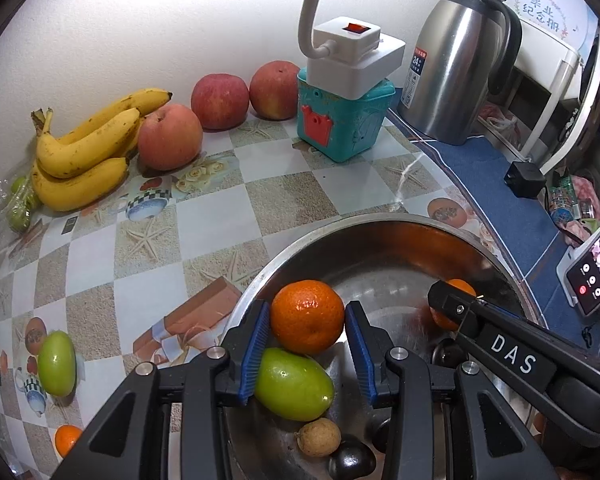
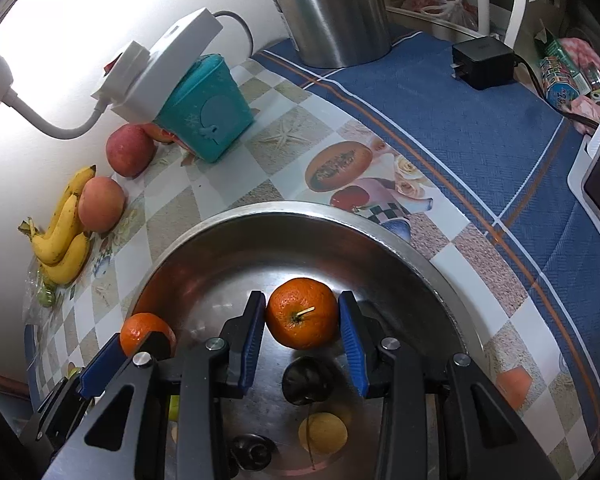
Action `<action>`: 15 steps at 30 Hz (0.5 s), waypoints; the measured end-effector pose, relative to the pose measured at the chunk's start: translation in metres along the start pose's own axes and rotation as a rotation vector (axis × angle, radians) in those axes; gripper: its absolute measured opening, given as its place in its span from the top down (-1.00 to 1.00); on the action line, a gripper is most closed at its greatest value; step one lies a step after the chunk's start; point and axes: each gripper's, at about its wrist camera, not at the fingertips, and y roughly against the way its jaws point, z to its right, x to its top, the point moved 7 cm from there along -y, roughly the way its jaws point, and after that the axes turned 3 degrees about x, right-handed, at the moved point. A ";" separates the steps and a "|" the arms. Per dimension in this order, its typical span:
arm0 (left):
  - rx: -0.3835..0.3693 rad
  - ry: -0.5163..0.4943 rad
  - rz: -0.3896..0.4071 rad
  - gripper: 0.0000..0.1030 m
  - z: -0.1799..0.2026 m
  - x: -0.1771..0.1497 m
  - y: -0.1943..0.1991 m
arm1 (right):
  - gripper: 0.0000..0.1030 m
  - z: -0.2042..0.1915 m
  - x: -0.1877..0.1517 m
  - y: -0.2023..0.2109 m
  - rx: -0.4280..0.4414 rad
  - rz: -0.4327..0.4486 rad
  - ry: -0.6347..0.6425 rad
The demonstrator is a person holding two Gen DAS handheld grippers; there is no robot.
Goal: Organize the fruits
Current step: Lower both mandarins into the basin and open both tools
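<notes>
A steel bowl (image 1: 380, 228) (image 2: 292, 210) sits at the near edge of the table. My left gripper (image 1: 307, 316) is shut on a tangerine (image 1: 307, 316) over the bowl's left side; this tangerine also shows in the right wrist view (image 2: 140, 330). My right gripper (image 2: 302, 318) is shut on a second tangerine (image 2: 302, 318) over the bowl's middle; in the left wrist view that tangerine (image 1: 458, 286) peeks out behind the right gripper's finger. In the bowl lie a green fruit (image 1: 294, 384), a longan (image 1: 319, 437) (image 2: 323, 432) and dark fruits (image 1: 350, 460) (image 2: 306, 380).
Bananas (image 1: 84, 148) (image 2: 62, 236) and three apples (image 1: 170, 136) (image 1: 219, 100) (image 1: 274, 89) lie by the wall. A teal box (image 1: 340, 120) (image 2: 208, 108) carries a power strip. A green fruit (image 1: 57, 362) and a tangerine (image 1: 66, 438) lie on the table at left. A steel kettle (image 1: 456, 68) and a phone (image 1: 592, 272) stand at right.
</notes>
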 end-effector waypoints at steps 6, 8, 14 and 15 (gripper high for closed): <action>0.011 -0.001 0.011 0.07 -0.001 0.002 0.004 | 0.23 -0.001 -0.001 -0.001 -0.006 -0.007 0.009; 0.006 0.007 0.009 0.03 -0.003 0.003 0.006 | 0.21 -0.001 0.000 0.001 -0.007 -0.001 0.012; 0.023 0.007 0.012 0.02 -0.007 0.007 0.020 | 0.15 -0.007 0.005 0.018 -0.007 0.023 0.032; 0.030 0.008 0.007 0.02 -0.008 0.008 0.022 | 0.15 -0.008 0.006 0.021 -0.010 0.027 0.036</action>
